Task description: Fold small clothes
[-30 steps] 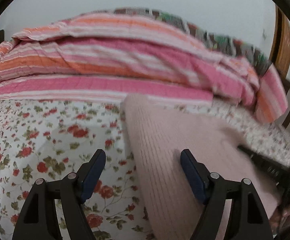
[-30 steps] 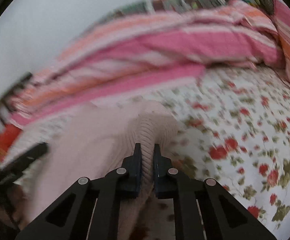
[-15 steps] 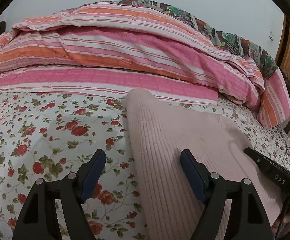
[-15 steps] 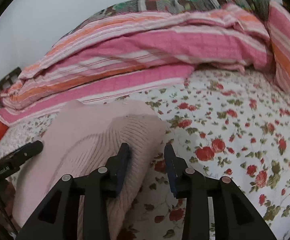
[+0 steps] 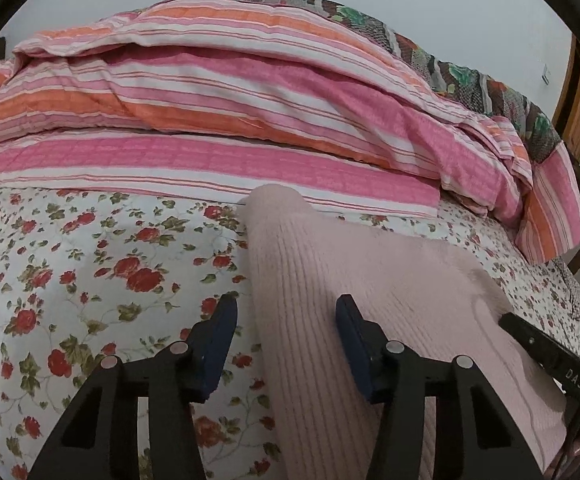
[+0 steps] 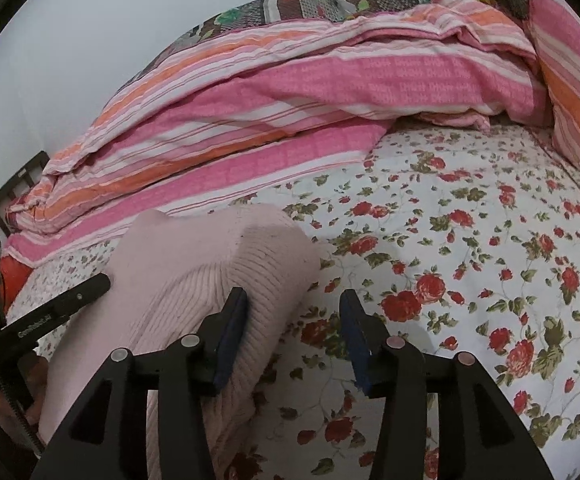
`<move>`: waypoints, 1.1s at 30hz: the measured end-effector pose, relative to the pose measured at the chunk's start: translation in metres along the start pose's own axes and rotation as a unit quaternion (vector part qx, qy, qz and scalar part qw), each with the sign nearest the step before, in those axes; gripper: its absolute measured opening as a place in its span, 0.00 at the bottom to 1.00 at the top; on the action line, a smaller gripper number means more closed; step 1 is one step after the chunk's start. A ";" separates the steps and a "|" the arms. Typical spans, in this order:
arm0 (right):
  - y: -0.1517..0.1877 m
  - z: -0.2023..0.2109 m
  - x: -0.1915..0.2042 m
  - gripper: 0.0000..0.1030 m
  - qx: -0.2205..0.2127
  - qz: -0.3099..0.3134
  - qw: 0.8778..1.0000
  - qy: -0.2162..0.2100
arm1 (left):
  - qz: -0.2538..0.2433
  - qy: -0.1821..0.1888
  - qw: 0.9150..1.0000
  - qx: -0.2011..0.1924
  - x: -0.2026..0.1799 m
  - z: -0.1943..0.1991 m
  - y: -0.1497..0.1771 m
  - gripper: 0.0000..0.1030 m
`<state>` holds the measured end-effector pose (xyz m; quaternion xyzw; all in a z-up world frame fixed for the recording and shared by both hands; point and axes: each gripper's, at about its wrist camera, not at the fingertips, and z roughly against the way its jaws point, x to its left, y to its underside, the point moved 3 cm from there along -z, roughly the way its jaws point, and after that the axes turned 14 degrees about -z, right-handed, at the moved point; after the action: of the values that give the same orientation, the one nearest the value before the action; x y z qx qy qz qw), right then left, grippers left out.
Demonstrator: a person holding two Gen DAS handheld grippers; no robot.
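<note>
Pink ribbed garment (image 5: pixel 390 300) folded on floral bed (image 5: pixel 89 280), near edge cut off by frame; left hand-held gripper (image 5: pixel 285 344) and right hand-held gripper (image 6: pixel 294 336) both released, gripping nothing

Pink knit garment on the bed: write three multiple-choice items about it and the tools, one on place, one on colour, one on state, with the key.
1. Where does the pink knit garment lie?
A. on the floral sheet
B. on top of the striped quilt
C. on the floor

2. What colour are the flowers on the floral sheet?
A. blue
B. red
C. yellow

3. How is the right tool?
A. shut on the garment
B. shut on nothing
C. open

Key: 1 A, the garment rests on the sheet in front of the striped quilt. 2 B, red blossoms with green leaves. 3 C, its jaws stand apart, gripping nothing; the left tool is open too.
</note>
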<state>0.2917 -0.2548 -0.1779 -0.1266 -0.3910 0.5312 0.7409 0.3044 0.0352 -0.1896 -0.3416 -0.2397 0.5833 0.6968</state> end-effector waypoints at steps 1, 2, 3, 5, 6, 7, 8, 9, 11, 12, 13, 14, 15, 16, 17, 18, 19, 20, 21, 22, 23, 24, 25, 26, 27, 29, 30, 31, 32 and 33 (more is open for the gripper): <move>0.000 0.000 0.000 0.45 0.000 0.000 1.000 0.000 | 0.002 -0.003 1.000 -0.001 0.002 0.000 0.000 0.44; 0.001 -0.001 0.000 0.45 0.000 0.001 1.000 0.000 | 0.006 -0.009 1.000 -0.003 0.004 -0.001 -0.001 0.39; 0.002 -0.001 -0.001 0.46 0.000 0.001 1.000 0.000 | 0.009 -0.016 1.000 -0.004 0.005 -0.001 -0.001 0.35; 0.003 -0.001 -0.002 0.47 -0.002 0.002 1.000 0.001 | 0.019 -0.018 1.000 -0.005 0.009 -0.001 0.001 0.34; 0.003 -0.001 -0.002 0.48 -0.002 0.001 1.000 0.000 | 0.022 -0.016 1.000 -0.005 0.010 -0.001 0.002 0.34; 0.004 -0.001 -0.003 0.48 -0.001 -0.001 1.000 -0.001 | 0.023 -0.015 1.000 -0.006 0.010 -0.001 0.002 0.34; 0.004 -0.002 -0.004 0.48 0.000 -0.003 1.000 -0.003 | 0.024 -0.015 1.000 -0.006 0.010 -0.001 0.003 0.34; 0.004 -0.002 -0.005 0.49 0.000 -0.005 1.000 -0.004 | 0.023 -0.017 1.000 -0.005 0.009 -0.002 0.004 0.35; 0.004 -0.003 -0.006 0.50 0.001 -0.010 1.000 -0.006 | 0.021 -0.020 1.000 -0.005 0.008 -0.002 0.005 0.35; 0.004 -0.003 -0.007 0.51 0.002 -0.012 1.000 -0.007 | 0.020 -0.020 1.000 -0.005 0.008 -0.002 0.005 0.35; 0.004 -0.003 -0.008 0.52 0.003 -0.014 1.000 -0.008 | 0.020 -0.020 1.000 -0.005 0.008 -0.003 0.005 0.35; 0.004 -0.004 -0.008 0.52 0.003 -0.015 1.000 -0.009 | 0.020 -0.018 1.000 -0.004 0.008 -0.003 0.005 0.35; 0.004 -0.004 -0.008 0.53 0.004 -0.015 1.000 -0.010 | 0.022 -0.015 1.000 -0.002 0.008 -0.005 0.006 0.35; 0.004 -0.004 -0.009 0.53 0.005 -0.016 1.000 -0.011 | 0.024 -0.012 1.000 -0.001 0.009 -0.006 0.006 0.35; 0.004 -0.005 -0.009 0.53 0.006 -0.017 1.000 -0.012 | 0.026 -0.009 1.000 0.002 0.010 -0.007 0.006 0.36; 0.004 -0.005 -0.009 0.53 0.007 -0.017 1.000 -0.012 | 0.030 -0.005 1.000 0.004 0.012 -0.009 0.007 0.36; 0.004 -0.005 -0.009 0.53 0.007 -0.018 1.000 -0.013 | 0.035 -0.002 0.999 0.005 0.013 -0.010 0.007 0.37; 0.004 -0.005 -0.009 0.53 0.007 -0.018 1.000 -0.013 | 0.039 0.002 0.999 0.006 0.014 -0.011 0.008 0.37; 0.004 -0.005 -0.009 0.53 0.007 -0.017 1.000 -0.012 | 0.044 0.006 0.999 0.007 0.016 -0.012 0.008 0.38; 0.004 -0.006 -0.009 0.53 0.007 -0.016 1.000 -0.013 | 0.047 0.009 0.999 0.008 0.016 -0.013 0.009 0.38; 0.004 -0.006 -0.009 0.53 0.007 -0.016 1.000 -0.012 | 0.051 0.012 0.999 0.008 0.017 -0.013 0.009 0.38; 0.004 -0.006 -0.009 0.53 0.007 -0.016 1.000 -0.013 | 0.053 0.014 0.998 0.008 0.018 -0.013 0.010 0.40; 0.004 -0.007 -0.009 0.53 0.008 -0.016 1.000 -0.013 | 0.057 0.015 0.998 0.009 0.019 -0.013 0.010 0.41; 0.004 -0.007 -0.009 0.53 0.009 -0.017 1.000 -0.014 | 0.061 0.016 0.998 0.009 0.020 -0.014 0.010 0.43; 0.003 -0.007 -0.009 0.53 0.009 -0.018 1.000 -0.015 | 0.063 0.018 0.998 0.011 0.020 -0.014 0.009 0.45; 0.003 -0.007 -0.009 0.53 0.011 -0.019 1.000 -0.016 | 0.067 0.023 0.997 0.018 0.021 -0.015 0.008 0.45; 0.003 -0.007 -0.009 0.54 0.011 -0.019 1.000 -0.016 | 0.070 0.031 0.997 0.019 0.022 -0.016 0.005 0.47; 0.003 -0.007 -0.009 0.53 0.010 -0.018 1.000 -0.016 | 0.073 0.043 0.996 0.024 0.023 -0.019 0.001 0.49; 0.003 -0.006 -0.009 0.54 0.009 -0.017 1.000 -0.015 | 0.075 0.051 0.995 0.032 0.023 -0.024 -0.003 0.50; 0.003 -0.006 -0.008 0.54 0.008 -0.016 1.000 -0.015 | 0.074 0.059 0.994 0.045 0.024 -0.032 -0.009 0.50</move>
<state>0.2928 -0.2596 -0.1873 -0.1067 -0.3994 0.5246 0.7443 0.3385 0.0513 -0.2048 -0.3607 -0.1454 0.6223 0.6794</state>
